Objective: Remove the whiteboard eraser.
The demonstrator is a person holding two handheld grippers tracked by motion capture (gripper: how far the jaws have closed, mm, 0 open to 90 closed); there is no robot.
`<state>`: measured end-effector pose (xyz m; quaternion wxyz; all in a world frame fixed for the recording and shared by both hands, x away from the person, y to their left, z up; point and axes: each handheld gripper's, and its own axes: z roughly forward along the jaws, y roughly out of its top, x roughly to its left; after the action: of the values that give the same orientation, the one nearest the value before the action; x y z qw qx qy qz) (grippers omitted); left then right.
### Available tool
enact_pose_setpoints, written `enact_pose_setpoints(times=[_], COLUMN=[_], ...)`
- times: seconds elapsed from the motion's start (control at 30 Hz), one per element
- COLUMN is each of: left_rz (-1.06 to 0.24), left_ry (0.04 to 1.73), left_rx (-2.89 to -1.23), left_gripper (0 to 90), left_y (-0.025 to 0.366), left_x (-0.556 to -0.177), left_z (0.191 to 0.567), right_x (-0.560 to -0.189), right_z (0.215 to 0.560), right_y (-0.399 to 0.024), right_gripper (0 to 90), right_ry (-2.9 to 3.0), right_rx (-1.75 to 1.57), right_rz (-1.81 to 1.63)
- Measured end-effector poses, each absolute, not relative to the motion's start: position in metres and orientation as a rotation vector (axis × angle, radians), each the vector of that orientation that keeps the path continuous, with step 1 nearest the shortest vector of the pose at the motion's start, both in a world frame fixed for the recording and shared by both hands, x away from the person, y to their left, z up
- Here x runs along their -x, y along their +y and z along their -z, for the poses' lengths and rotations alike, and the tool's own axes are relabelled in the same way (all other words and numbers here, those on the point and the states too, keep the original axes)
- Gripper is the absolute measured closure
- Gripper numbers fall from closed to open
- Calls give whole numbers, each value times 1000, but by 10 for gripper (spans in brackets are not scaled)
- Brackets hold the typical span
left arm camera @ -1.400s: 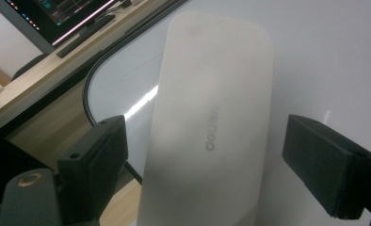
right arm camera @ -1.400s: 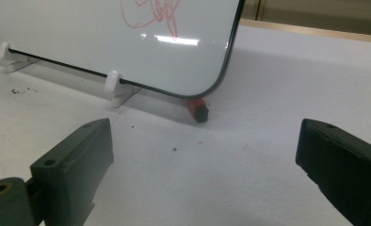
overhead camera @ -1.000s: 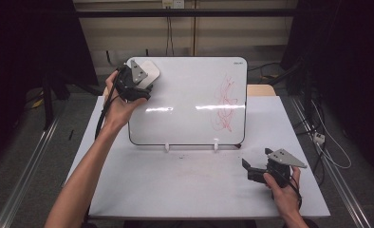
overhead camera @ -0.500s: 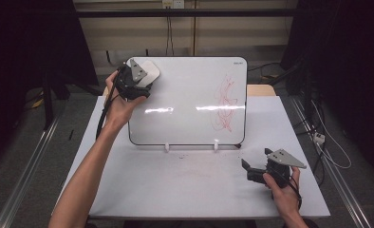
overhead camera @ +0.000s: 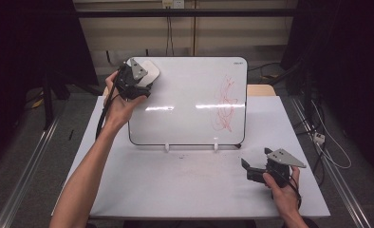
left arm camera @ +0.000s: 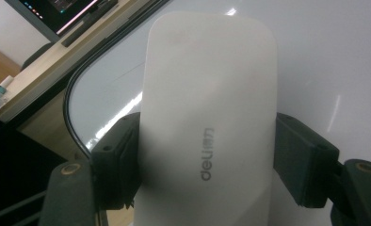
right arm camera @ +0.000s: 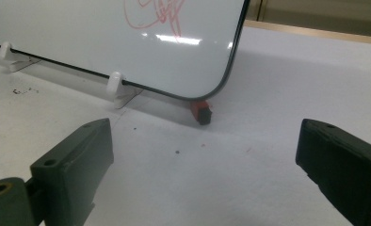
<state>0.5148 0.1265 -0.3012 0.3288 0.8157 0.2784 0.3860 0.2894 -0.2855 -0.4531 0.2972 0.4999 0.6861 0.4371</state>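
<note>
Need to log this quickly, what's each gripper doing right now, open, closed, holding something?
Left gripper: jaws have just been closing, now shut on the white whiteboard eraser.
Right gripper: open, holding nothing.

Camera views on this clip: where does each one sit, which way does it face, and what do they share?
High view: above the person's side, looking forward and down at the whiteboard; both forearms show.
Left gripper view: on the left gripper, its jaws just closed on the white eraser on the board.
Right gripper view: on the open right gripper, low over the table.
Shared: whiteboard, red scribble.
</note>
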Motion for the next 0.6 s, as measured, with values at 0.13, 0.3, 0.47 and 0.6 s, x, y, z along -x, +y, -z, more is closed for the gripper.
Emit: enact_pose_setpoints(times=[0.13, 0.3, 0.47, 0.6], left_rz=[-970, -974, -952, -922], left_ry=[752, 776, 788, 799], left_rx=[-2115, -2097, -2084, -2063], left_gripper=[304, 305, 306, 306], left_y=[130, 130, 131, 134], left_x=[-515, -515, -515, -516], left_z=[300, 300, 299, 299], right_x=[-290, -289, -289, -289], right_z=[453, 454, 453, 453], right_y=[-285, -286, -286, -286], right_gripper=[49, 49, 49, 49], right_ry=[1827, 1822, 1823, 1820], right_rx=[-1325, -1333, -1329, -1333], right_rz=[-1156, -1158, -1161, -1161])
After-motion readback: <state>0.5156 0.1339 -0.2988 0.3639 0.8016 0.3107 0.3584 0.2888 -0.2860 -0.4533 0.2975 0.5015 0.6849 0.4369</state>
